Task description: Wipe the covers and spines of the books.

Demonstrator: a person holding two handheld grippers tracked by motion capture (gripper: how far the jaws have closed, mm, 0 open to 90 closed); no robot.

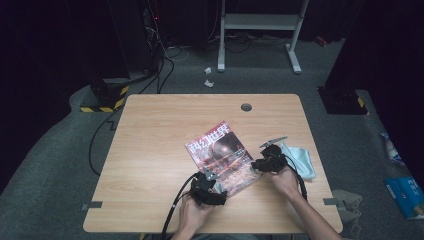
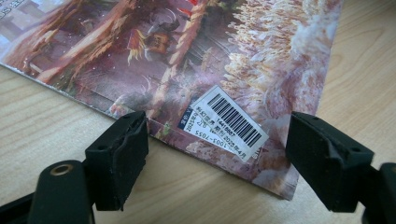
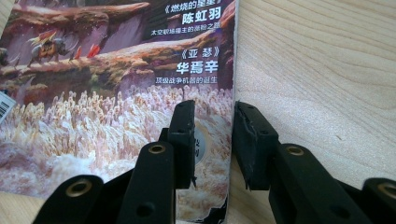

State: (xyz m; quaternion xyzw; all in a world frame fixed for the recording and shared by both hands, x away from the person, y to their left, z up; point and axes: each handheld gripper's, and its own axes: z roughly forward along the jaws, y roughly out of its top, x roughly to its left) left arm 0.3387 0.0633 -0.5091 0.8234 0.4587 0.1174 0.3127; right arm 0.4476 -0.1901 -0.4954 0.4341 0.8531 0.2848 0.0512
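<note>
A magazine with a reddish fantasy cover lies flat and tilted on the wooden table. My left gripper sits at its near edge. In the left gripper view the jaws stand wide apart, low over the table, either side of the magazine's near corner with the barcode label. My right gripper is at the magazine's right edge. In the right gripper view its jaws straddle that edge with a gap, one jaw over the cover, the other over bare wood.
A light blue cloth lies just right of the right hand, near the table's right edge. A grey cable grommet sits at the far middle. Bare wood spreads left of the magazine. A white stand is on the floor beyond.
</note>
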